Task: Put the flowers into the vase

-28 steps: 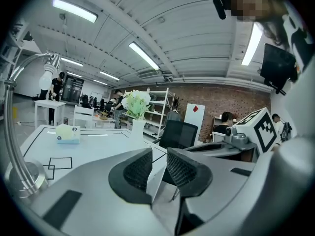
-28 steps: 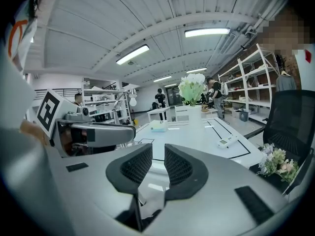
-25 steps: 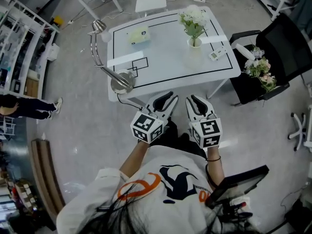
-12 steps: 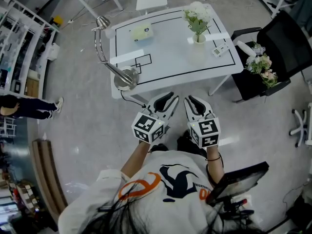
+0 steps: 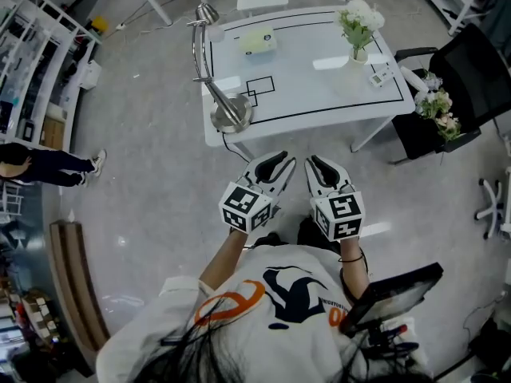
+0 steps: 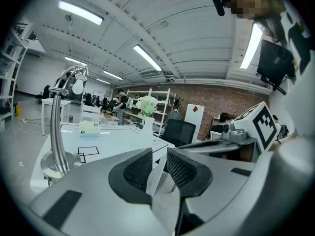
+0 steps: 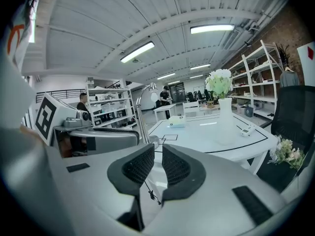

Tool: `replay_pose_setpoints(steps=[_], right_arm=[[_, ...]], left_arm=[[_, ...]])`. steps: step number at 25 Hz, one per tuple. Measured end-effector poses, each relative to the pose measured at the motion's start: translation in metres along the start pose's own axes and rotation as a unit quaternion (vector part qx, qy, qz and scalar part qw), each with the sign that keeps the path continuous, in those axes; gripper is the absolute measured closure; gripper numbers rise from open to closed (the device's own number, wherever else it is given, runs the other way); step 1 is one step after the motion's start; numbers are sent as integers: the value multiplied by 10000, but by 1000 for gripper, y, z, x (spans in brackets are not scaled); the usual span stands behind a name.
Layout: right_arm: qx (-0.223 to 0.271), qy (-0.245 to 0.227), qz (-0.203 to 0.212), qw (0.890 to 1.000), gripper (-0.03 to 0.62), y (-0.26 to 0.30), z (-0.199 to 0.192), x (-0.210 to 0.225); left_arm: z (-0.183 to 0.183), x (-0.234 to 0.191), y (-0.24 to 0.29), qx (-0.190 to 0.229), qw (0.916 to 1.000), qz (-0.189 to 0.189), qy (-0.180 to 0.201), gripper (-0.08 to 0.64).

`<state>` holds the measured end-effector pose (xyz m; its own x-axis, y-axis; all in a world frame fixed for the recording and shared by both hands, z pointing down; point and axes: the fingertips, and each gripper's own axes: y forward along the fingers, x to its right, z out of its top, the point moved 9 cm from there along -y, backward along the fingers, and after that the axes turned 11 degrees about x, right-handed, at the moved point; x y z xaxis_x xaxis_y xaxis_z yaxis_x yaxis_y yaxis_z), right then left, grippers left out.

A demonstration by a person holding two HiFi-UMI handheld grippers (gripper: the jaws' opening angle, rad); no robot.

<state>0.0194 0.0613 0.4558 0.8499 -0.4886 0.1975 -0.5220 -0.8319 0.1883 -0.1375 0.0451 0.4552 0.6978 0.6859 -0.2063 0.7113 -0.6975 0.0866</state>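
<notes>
A white vase (image 5: 356, 53) holding white flowers (image 5: 358, 17) stands at the table's far right, and shows as the vase (image 7: 226, 118) in the right gripper view. A loose pink and white bouquet (image 5: 437, 112) lies on the black chair (image 5: 467, 66) right of the table. My left gripper (image 5: 279, 164) and right gripper (image 5: 320, 166) hover side by side over the floor, well short of the table. The left gripper (image 6: 158, 162) is open with nothing between its pads. The right gripper (image 7: 156, 164) has just been closing, leaving a narrow empty gap.
A white table (image 5: 311, 94) with a black outline carries a metal desk lamp (image 5: 217, 86), a pale green box (image 5: 259, 41) and a small white device (image 5: 382, 76). Shelving (image 5: 40, 46) lines the left wall. A person's legs (image 5: 48, 168) show at far left.
The table with the vase and the chair have slid to the right and upward in the head view. Both grippers stay together in front of the body. The right jaws stand a little narrower.
</notes>
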Motion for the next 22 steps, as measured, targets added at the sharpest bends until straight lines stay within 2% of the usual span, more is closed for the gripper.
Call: replay_pose_setpoints(steps=[15, 22], right_arm=[[88, 184, -332, 9992, 543, -33, -28, -100], [101, 142, -352, 9992, 546, -54, -39, -130]], left_arm=[[-18, 2, -97, -173, 9989, -435, 30, 462], [-23, 13, -129, -103, 9989, -450, 89, 479]])
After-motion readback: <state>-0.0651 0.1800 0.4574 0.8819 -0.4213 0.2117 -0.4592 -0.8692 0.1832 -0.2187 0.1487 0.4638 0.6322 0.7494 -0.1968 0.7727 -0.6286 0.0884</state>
